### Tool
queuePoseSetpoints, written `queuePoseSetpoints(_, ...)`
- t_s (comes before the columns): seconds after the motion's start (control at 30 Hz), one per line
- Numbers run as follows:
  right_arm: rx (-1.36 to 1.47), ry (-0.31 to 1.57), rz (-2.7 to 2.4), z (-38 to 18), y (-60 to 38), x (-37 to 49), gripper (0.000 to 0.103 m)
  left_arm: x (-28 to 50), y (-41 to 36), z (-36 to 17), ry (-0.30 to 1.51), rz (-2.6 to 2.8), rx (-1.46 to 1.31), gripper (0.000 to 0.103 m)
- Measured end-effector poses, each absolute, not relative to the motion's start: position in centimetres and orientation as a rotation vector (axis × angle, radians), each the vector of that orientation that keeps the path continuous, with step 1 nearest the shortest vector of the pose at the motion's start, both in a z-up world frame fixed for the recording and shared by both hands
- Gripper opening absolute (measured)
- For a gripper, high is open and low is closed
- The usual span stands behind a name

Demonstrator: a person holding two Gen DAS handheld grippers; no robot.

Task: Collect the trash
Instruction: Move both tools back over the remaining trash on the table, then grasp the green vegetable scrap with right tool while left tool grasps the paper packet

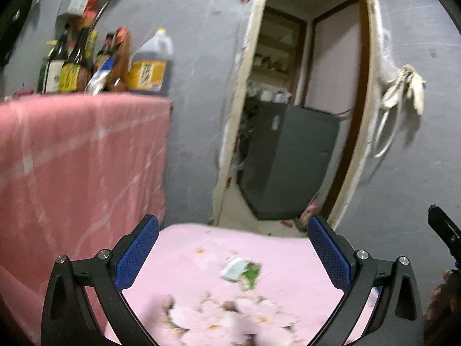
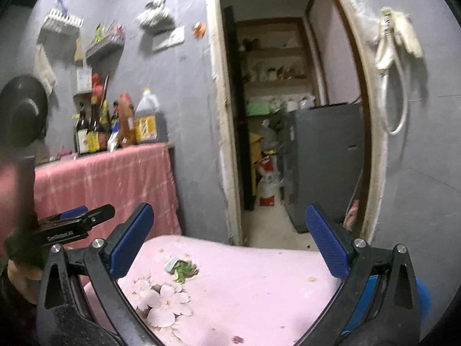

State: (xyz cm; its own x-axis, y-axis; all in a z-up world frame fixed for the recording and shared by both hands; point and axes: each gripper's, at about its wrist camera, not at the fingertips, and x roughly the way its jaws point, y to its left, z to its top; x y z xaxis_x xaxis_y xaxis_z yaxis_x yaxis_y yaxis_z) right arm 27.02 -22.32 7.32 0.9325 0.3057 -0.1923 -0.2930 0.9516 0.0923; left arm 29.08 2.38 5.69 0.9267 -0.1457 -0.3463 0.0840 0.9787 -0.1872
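At left, sauce bottles [image 2: 115, 128] line the pink-draped table [image 2: 109, 178]. We hold our left tongs [image 1: 233, 252] and right tongs [image 2: 229, 240] spread wide and empty above a pink floral cloth [image 2: 245, 282], where a crumpled green-and-white wrapper [image 2: 180, 268] lies near the flower print.

Bottles [image 2: 115, 128] crowd a pink-draped counter [image 2: 109, 184] beside an open doorway [image 2: 291, 115].

Pink cloth cover [image 2: 245, 288] seen matt (flower-printed), crumpled wrapper [image 2: 181, 268] glossy, blue finger pads [image 1: 328, 250] textured, wall [image 2: 184, 115] rough-plastered.
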Motion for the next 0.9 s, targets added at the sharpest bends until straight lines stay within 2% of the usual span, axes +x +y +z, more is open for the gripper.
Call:
queuePoseSetpoints(0.27,0.015,0.364,0.366,3.1,-18.6,31.7,0.103,32.8,5.2,0.2,0.574,-0.074,-0.2,0.101)
queuePoseSetpoints(0.57,-0.065,0.653,0.39,-2.5,-15.1,37.5,0.1,35.2,6.9,-3.2,0.677,-0.032,-0.198,0.101)
queuePoseSetpoints(0.9,-0.15,0.873,0.486,-6.9,-11.1,41.7,0.071,36.0,8.3,-4.7,0.756,-0.03,-0.269,0.101)
